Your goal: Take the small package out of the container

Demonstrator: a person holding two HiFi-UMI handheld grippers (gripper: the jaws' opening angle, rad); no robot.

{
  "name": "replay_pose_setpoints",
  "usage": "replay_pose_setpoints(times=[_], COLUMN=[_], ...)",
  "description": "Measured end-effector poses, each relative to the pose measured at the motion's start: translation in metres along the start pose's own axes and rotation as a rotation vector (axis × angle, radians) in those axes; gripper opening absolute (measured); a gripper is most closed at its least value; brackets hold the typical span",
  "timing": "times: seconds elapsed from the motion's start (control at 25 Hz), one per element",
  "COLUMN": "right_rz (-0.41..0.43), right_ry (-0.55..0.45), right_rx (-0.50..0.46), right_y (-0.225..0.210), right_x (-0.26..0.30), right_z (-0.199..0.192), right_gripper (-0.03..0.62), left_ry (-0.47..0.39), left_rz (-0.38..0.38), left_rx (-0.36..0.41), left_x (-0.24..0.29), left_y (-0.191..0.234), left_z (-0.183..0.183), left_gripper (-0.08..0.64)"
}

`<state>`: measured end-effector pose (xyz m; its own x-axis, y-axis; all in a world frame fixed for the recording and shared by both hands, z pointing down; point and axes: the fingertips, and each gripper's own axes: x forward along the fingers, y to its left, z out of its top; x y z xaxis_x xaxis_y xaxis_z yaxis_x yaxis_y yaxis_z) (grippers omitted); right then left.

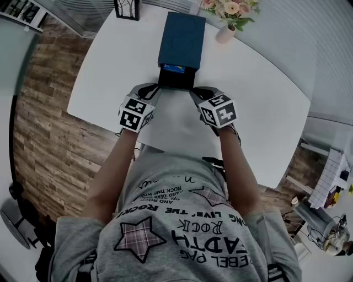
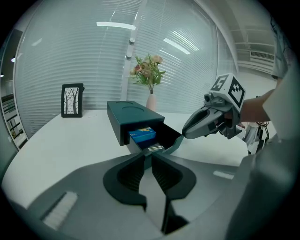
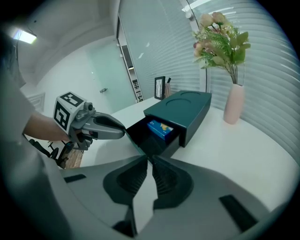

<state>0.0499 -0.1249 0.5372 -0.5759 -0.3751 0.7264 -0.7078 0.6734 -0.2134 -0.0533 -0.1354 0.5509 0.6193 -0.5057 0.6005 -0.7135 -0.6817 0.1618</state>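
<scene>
A dark teal box, the container (image 1: pixel 182 38), stands at the back of the white table, its drawer (image 1: pixel 176 80) slid out toward me. A small blue package (image 1: pixel 174 69) lies in the drawer, also seen in the left gripper view as the package (image 2: pixel 142 135) and in the right gripper view as the package (image 3: pixel 161 128). My left gripper (image 1: pixel 158 88) sits at the drawer's front left corner, jaws nearly together on the thin front wall (image 2: pixel 149 150). My right gripper (image 1: pixel 194 92) pinches the front right corner the same way (image 3: pixel 149 158). Neither touches the package.
A pink vase of flowers (image 1: pixel 226 32) stands just right of the container, and a black picture frame (image 1: pixel 128 9) at the back left. The white table (image 1: pixel 265 110) ends in a curved edge with wooden floor (image 1: pixel 49 121) at the left.
</scene>
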Motion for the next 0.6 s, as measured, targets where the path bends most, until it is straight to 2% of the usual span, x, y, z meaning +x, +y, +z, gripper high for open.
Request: replay_pose_setpoints(times=[0.6], right_rz=[0.098], right_ry=[0.078], right_rx=[-0.061], right_y=[0.025], right_x=[-0.006], right_z=[-0.018], right_gripper=[0.038], left_ry=[0.009], left_rz=[-0.004], left_rx=[-0.022], left_x=[-0.018], left_y=[-0.016], left_z=[-0.018], left_gripper=[0.057])
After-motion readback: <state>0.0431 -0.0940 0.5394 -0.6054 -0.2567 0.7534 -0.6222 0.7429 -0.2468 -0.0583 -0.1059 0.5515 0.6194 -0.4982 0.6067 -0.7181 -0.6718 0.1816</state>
